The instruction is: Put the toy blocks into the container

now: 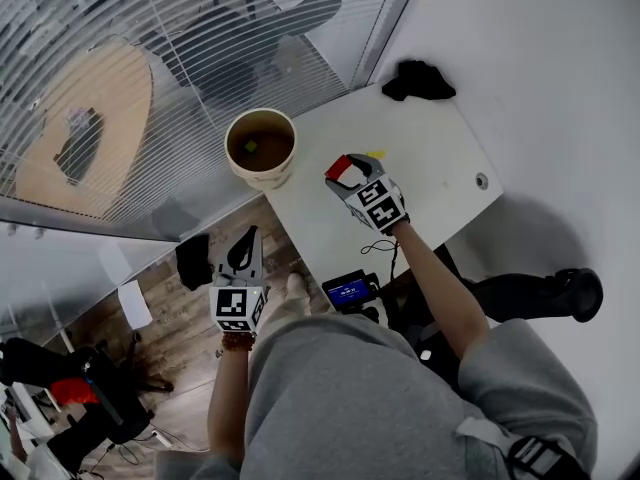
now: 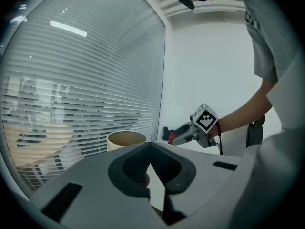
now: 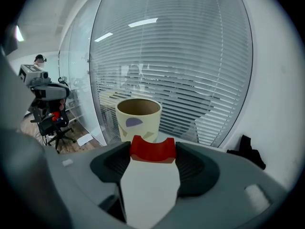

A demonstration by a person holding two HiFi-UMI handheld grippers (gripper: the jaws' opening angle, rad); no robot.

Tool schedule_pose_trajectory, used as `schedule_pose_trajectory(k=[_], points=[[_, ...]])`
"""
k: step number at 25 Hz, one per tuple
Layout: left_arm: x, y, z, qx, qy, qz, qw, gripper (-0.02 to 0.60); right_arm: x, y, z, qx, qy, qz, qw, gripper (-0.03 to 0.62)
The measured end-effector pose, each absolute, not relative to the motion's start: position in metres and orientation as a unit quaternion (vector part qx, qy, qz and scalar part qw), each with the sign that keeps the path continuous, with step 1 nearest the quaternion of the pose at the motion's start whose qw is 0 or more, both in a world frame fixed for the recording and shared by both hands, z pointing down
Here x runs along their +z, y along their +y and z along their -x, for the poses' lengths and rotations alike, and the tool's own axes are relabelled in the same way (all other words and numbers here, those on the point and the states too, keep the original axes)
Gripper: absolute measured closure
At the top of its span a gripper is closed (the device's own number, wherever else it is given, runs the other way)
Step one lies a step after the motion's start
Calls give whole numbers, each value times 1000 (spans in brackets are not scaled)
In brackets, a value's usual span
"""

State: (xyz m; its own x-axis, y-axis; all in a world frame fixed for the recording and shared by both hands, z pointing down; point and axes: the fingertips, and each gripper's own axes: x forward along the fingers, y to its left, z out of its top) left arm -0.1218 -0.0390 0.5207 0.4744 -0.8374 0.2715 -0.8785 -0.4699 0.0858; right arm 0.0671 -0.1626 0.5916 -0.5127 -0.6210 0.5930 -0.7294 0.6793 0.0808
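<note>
I see a white table (image 1: 420, 158) from above, its near corner beside a glass wall with blinds. A cream container (image 1: 262, 174), round and open at the top, stands upright on that corner. Something small and greenish (image 1: 250, 147) lies inside it; I cannot tell what it is.

My right gripper (image 1: 344, 173) reaches over the table, near the container but not touching it. Its jaws are closed on a red toy block (image 3: 152, 149) – an arch-shaped piece held by its two ends, its curved notch facing up. In the right gripper view the container stands just beyond the block, with a purple shape printed on its wall. A small yellow piece (image 1: 376, 154) lies on the table just beside this gripper.

My left gripper (image 1: 244, 248) hangs low, off the table's edge, above a wooden floor. In the left gripper view its jaws meet at the tips and hold nothing. That view looks up across the table edge to the container's rim and, to its right, the right gripper with its marker cube.

A crumpled black thing (image 1: 418, 79) lies at the table's far end, well apart from the container. A small device with a lit blue screen (image 1: 349, 290) sits below the table's near edge, by the person's grey-clothed legs.
</note>
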Motion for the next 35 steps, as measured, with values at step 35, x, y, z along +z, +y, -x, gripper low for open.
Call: schedule_pose_trajectory(k=[35], points=[[535,-43,135,118,-511,-842,129,575,523,-232,22,64,-908,-351,220,289]])
